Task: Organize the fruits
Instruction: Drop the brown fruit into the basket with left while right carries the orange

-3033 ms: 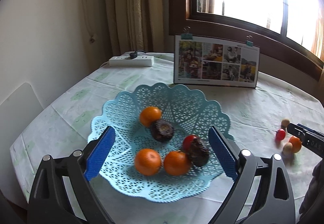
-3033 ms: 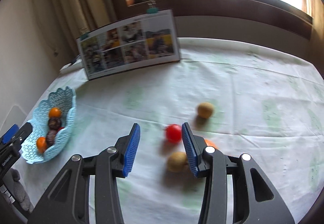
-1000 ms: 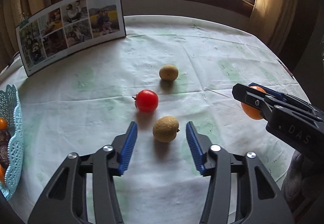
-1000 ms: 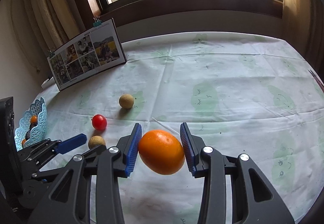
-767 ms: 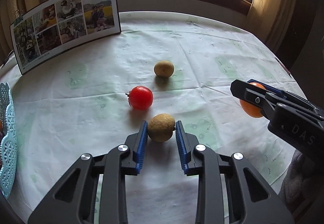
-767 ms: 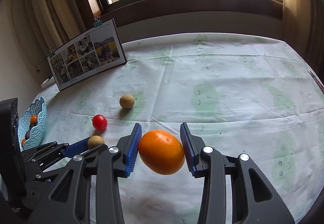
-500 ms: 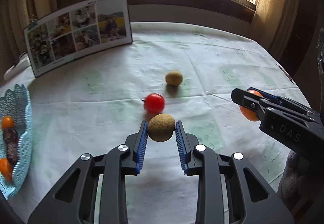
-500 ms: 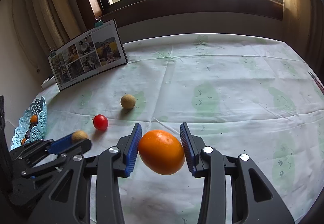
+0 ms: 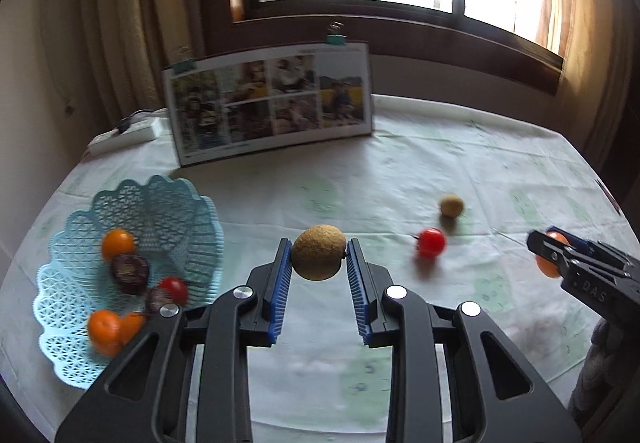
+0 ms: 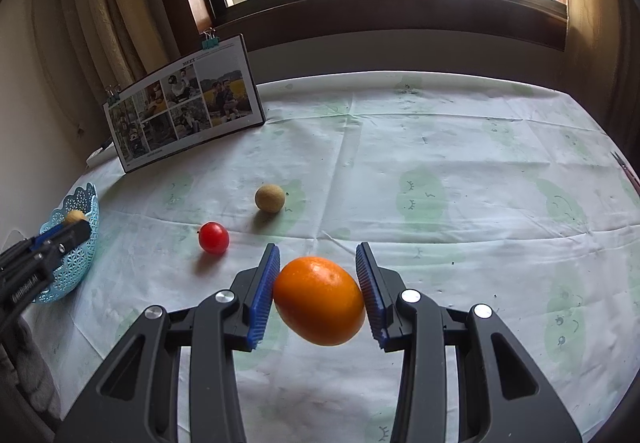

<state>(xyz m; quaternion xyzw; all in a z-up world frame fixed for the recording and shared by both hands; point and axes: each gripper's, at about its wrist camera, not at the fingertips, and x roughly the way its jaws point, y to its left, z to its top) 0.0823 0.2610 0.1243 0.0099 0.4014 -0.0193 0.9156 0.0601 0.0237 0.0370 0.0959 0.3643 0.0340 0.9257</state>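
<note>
Left gripper [image 9: 319, 263]: clamps kiwi [image 9: 318, 251], lifted.
Right gripper [image 10: 318, 285]: clamps orange [image 10: 319, 301], lifted.
Basket [image 9: 80, 355]: nine o'clock.
Risk: round fruit may slip, roll off table.

The light blue lattice plastic basket [image 9: 168, 203] sits on the pale printed tablecloth [image 10: 440, 147], holding oranges and dark fruits. Behind the basket stands the clipped photo board [image 9: 272, 107]. Well right of the basket lie the red tomato [image 9: 430, 242] and, farther back, the round brown fruit [image 9: 451, 205].
</note>
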